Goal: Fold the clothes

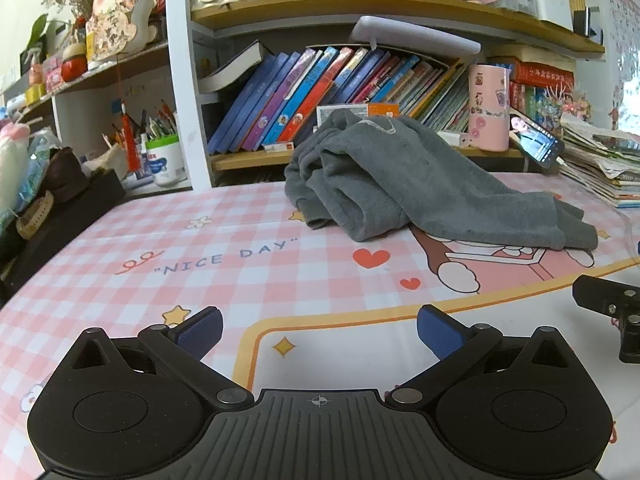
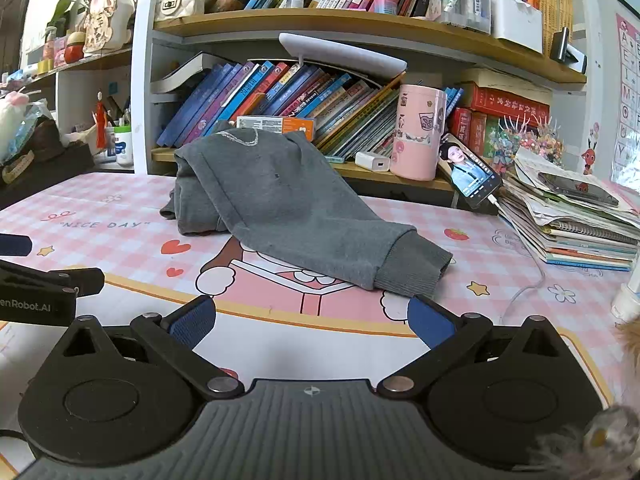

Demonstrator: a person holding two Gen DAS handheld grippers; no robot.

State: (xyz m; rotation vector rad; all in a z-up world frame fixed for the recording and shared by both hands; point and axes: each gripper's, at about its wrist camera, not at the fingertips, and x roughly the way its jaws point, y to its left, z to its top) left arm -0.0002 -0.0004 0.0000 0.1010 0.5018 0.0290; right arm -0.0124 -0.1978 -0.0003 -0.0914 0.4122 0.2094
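Your left gripper [image 1: 319, 334] has its jaws spread wide with nothing between the blue pads [image 1: 438, 336], only bare desk mat [image 1: 240, 280] showing in the gap. Your right gripper [image 2: 312, 322] is likewise fully released and empty, its pads [image 2: 430, 326] hanging over the cartoon print on the mat. Both tools point slightly downward at the desk, side by side; the edge of each shows in the other's view.

Ahead of you lies the grey sweatpants [image 2: 288, 208], crumpled and unfolded. The bulk is heaped toward the back of the mat, leaning up against the lower shelf [image 2: 360, 170] of books, with a white drawstring loop visible at the top. One leg trails forward and to the right across the mat, its ribbed cuff [image 2: 412, 268] lying flat just beyond your right gripper's right pad, apart from it.

Behind the garment stand a pink cup [image 2: 418, 132], a white charger block [image 2: 372, 161] and a propped phone [image 2: 472, 176] with its screen lit. A stack of notebooks and papers [image 2: 572, 224] sits at the right edge of the desk.
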